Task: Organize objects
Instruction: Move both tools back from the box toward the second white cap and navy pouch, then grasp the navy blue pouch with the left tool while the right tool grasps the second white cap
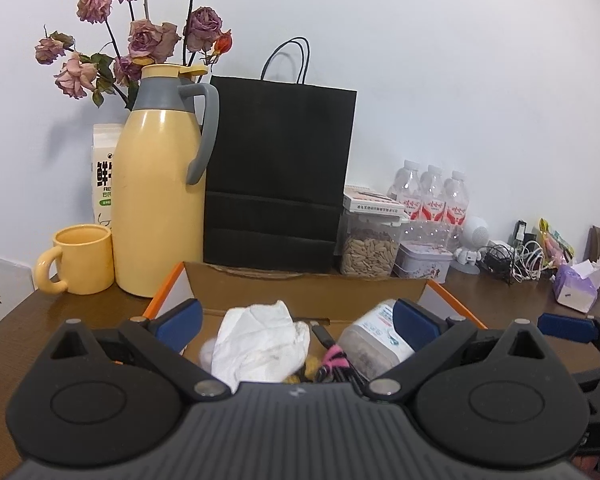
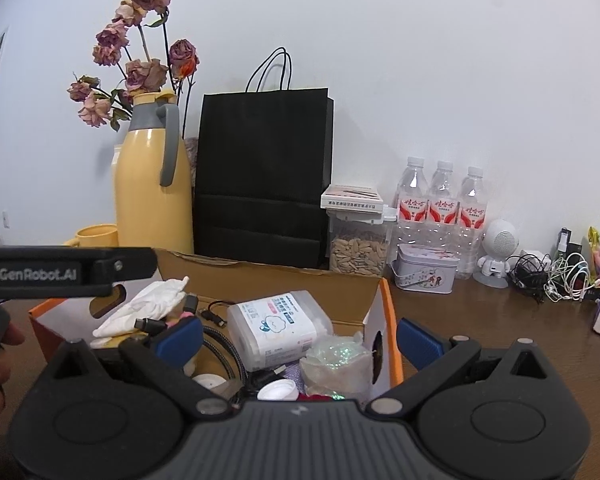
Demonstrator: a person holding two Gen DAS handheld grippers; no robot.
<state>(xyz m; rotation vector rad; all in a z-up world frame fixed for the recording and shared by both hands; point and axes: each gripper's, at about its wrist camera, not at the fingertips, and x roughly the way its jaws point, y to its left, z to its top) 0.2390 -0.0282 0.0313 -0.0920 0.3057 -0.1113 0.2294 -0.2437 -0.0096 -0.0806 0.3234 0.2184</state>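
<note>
sorting looks barely begun: box (image 2: 268,276) holds a jumbled cloth (image 1: 260,340), wipes (image 2: 276,326) and cables (image 2: 220,320), while left gripper (image 1: 296,320) and right gripper (image 2: 298,338) gape wide, empty.

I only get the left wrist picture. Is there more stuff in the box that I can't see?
Observer: Yes, a glittery pouch sits in the cardboard box, by its right wall.
Operator: Wow! Anything else down there?
Observer: A white cap lies just left of the pouch.
Operator: Is the other gripper holding something?
Observer: No. The right gripper is open, its jaws empty, straddling the box's right wall.
</note>
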